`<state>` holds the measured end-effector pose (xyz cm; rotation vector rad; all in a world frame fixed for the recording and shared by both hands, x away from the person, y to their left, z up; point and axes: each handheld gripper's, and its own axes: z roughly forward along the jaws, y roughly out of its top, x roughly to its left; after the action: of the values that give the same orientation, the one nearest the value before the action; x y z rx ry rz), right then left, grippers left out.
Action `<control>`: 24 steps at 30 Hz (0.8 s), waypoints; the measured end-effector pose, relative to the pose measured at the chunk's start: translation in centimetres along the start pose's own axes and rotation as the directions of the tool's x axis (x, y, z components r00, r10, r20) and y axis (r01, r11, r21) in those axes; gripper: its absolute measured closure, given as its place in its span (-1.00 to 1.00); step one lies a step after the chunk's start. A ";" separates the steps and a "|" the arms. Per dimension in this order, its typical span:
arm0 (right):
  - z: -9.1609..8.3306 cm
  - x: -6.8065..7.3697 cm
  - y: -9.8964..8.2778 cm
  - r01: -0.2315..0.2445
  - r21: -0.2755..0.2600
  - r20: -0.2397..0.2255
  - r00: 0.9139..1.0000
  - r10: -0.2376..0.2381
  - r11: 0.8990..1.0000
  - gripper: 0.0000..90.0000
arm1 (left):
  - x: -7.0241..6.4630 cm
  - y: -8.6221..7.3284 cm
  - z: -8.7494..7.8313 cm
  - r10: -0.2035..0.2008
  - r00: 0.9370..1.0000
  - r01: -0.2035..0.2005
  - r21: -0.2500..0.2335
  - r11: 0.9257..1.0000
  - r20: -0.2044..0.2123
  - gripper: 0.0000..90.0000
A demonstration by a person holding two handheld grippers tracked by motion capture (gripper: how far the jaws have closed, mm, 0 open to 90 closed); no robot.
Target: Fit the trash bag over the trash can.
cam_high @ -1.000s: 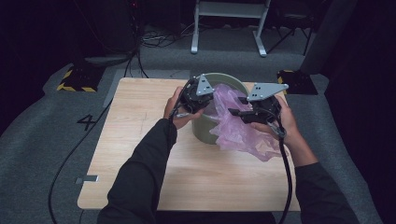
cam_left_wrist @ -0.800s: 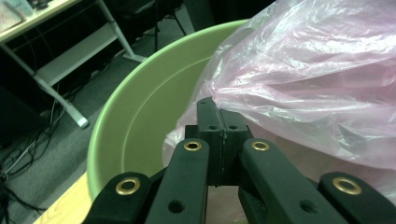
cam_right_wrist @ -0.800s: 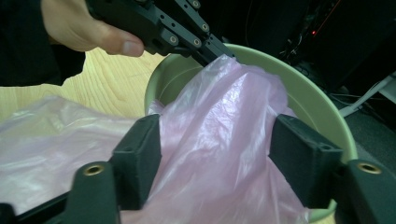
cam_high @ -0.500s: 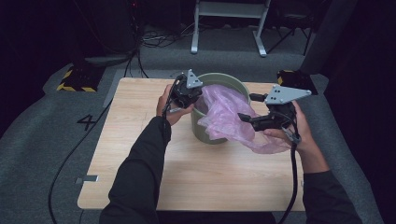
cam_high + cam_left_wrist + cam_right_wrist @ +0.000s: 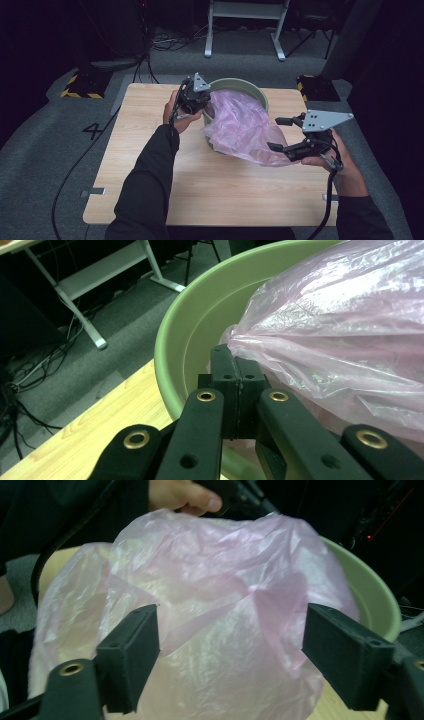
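Left gripper [image 5: 194, 96] jaws clenched on the pink bag's [image 5: 240, 125] edge at the green bin's [image 5: 250, 86] rim; the bag drapes over the bin on the counter [image 5: 150, 165]. Right gripper [image 5: 290, 135] jaws have just been opening and stand released, bag film between them, untouched. Risk: one-sided hold lets the bag slip or tear. Cables trail nearby; nothing obstructs.

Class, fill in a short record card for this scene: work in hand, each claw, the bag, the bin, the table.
work: fitting a pink bag into a green bin
left claw: shut on the bag's edge at the bin's rim
right claw: open, jaws just widened, bag ahead of them
bag: spills over the bin's near side
bin: upright on the table
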<state>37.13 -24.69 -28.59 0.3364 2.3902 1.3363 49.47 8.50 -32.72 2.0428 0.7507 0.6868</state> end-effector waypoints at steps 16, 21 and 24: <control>2.8 -0.1 -0.7 0.040 0.016 0.048 0.998 -0.041 0.999 1.00 | -0.1 -0.6 -3.8 -0.025 0.991 0.041 -0.114 0.993 0.135 -0.51; 3.0 -0.5 -0.6 0.011 0.005 0.064 0.998 -0.011 1.000 1.00 | -2.3 -1.3 -6.8 0.049 0.977 -0.011 -0.177 0.984 0.207 -0.56; 3.2 -0.7 -0.7 -0.011 -0.007 0.079 0.997 0.011 1.000 1.00 | -3.7 -1.7 -8.1 0.087 0.968 -0.039 -0.203 0.978 0.237 -0.61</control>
<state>39.13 -22.89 -30.51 0.3938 2.3222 1.3102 40.89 10.88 -30.81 1.9306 0.4577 0.5099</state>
